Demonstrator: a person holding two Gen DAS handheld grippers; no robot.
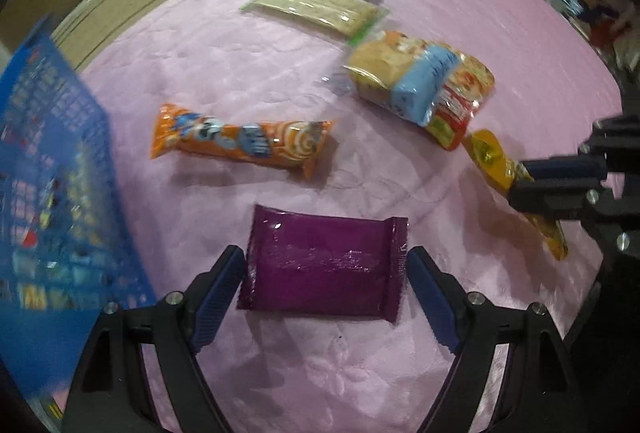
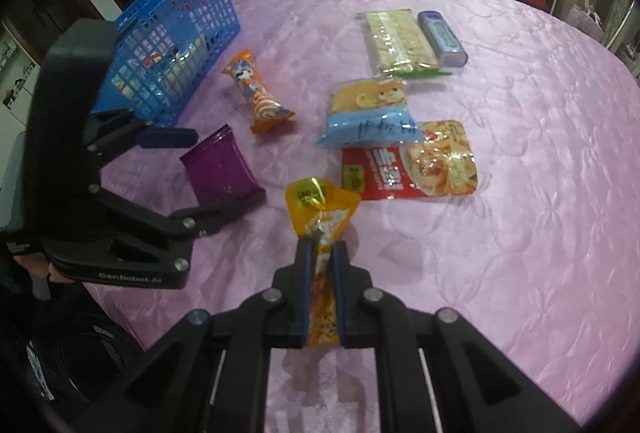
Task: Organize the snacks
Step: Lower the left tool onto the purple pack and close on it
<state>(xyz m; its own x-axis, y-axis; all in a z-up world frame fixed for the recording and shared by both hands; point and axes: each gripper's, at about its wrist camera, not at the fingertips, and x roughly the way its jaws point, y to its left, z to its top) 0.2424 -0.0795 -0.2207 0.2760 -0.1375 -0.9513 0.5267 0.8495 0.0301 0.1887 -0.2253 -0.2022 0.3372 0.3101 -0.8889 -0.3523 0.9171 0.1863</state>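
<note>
Pink quilted cloth (image 1: 224,81) over the whole table. Left gripper (image 1: 326,273) tilted steeply down, jaws wide, straddling a purple pack (image 1: 320,265) lying flat on the cloth; blue pads (image 1: 222,293) just outside the pack's two short ends, contact not clear, no squeeze visible. Same pack seen from the right wrist (image 2: 222,169), between the two black fingers of the left gripper (image 2: 200,177). Right gripper (image 2: 322,293) narrowed to a slit, clamped on a yellow-orange pouch (image 2: 320,209): pouch body pinched between the pads, its upper end sticking out past the tips and fanning wide. From the left wrist, the right gripper (image 1: 520,181) entering at the right edge with the pouch (image 1: 488,157) in its grip. Blue basket (image 2: 176,45) at the left side of the table, beside the left gripper, some packets visible through its mesh; blurred in the left view (image 1: 52,161). Orange tube pack (image 1: 240,141) lying on the cloth between basket and the other snacks, apart from the purple pack. Further out, a bread pack (image 2: 368,113) with a blue band overlapping the top edge of a red noodle pack (image 2: 408,165). Beyond those, a cracker pack (image 2: 398,39) lying flat, with a small blue-grey box (image 2: 442,39) right beside it. Shelves and cabinets past the far edge of the table.
</note>
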